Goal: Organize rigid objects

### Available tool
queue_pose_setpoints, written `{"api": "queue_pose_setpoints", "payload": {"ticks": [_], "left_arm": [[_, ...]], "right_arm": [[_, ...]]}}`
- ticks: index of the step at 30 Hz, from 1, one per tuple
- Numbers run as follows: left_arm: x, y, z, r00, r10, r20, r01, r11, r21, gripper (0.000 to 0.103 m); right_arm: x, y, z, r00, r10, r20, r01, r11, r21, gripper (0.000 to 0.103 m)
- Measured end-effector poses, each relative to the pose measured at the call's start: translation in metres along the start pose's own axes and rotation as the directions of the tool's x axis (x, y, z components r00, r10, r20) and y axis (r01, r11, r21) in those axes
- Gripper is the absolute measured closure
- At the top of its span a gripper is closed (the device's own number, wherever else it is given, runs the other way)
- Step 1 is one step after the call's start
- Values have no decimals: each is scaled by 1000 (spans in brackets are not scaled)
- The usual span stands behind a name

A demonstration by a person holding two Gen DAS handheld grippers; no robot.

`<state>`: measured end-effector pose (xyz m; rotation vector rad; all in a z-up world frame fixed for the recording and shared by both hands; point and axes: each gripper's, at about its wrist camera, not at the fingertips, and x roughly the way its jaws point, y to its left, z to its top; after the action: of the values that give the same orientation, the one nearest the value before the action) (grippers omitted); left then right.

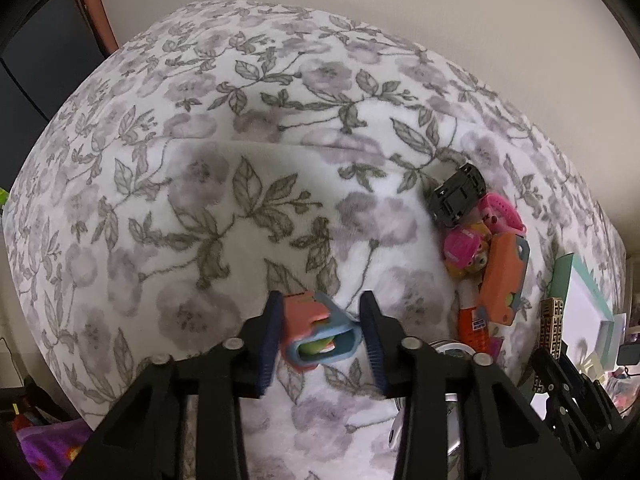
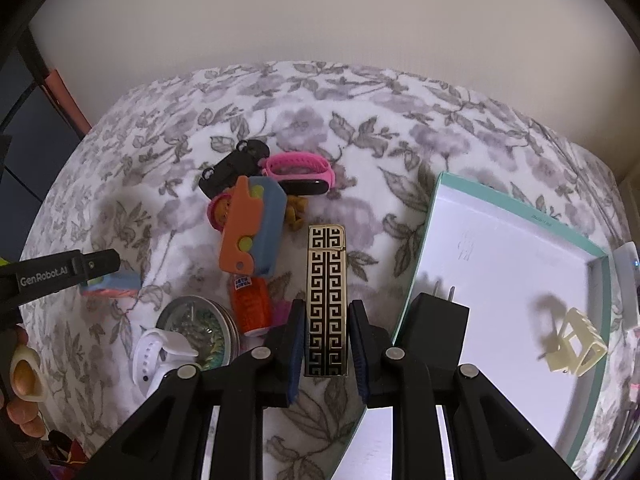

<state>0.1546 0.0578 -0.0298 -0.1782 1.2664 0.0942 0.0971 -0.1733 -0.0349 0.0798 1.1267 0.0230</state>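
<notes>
We hold two items above floral blanket point(image 1: 240, 128) – left gripper point(image 1: 322, 330) pinching toy car point(image 1: 316, 332), right gripper point(image 2: 325, 336) pinching patterned lighter point(image 2: 326, 300) beside box point(image 2: 520, 240). Risk – off-centre car slipping free.

**Count of things on the blanket**

Two orange-and-blue toy cars point(image 2: 251, 227) point(image 1: 320, 330). One black toy car point(image 2: 234, 170). One pink band point(image 2: 301, 172). One white band point(image 2: 160, 354). One gold-and-black lighter point(image 2: 326, 300). One round tin point(image 2: 200, 326). One orange tube point(image 2: 250, 304). One pink round toy point(image 1: 464, 250). One open box point(image 2: 424, 240), near the right edge, holding one black plug point(image 2: 436, 328) and one cream clip point(image 2: 572, 344).
</notes>
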Motion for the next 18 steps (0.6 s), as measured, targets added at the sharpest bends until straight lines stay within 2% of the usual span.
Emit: {"api": "queue_pose_setpoints", "payload": {"ticks": [8,14,18], "left_arm": [[10,-6,-9,1000,16,-2,-16,999,37,65],[38,-1,-21,993,57,-102,-53,998,44,66],[40,-1,-24,993,67,-101,-62,997,52,65]], "right_arm": [[9,1,1,1000,2,-20,-2,1000,2,80],[8,1,1,1000,8,-18,-8,1000,-1,80],[8,0,1,1000,13,-21,-13,1000,-1,80]]}}
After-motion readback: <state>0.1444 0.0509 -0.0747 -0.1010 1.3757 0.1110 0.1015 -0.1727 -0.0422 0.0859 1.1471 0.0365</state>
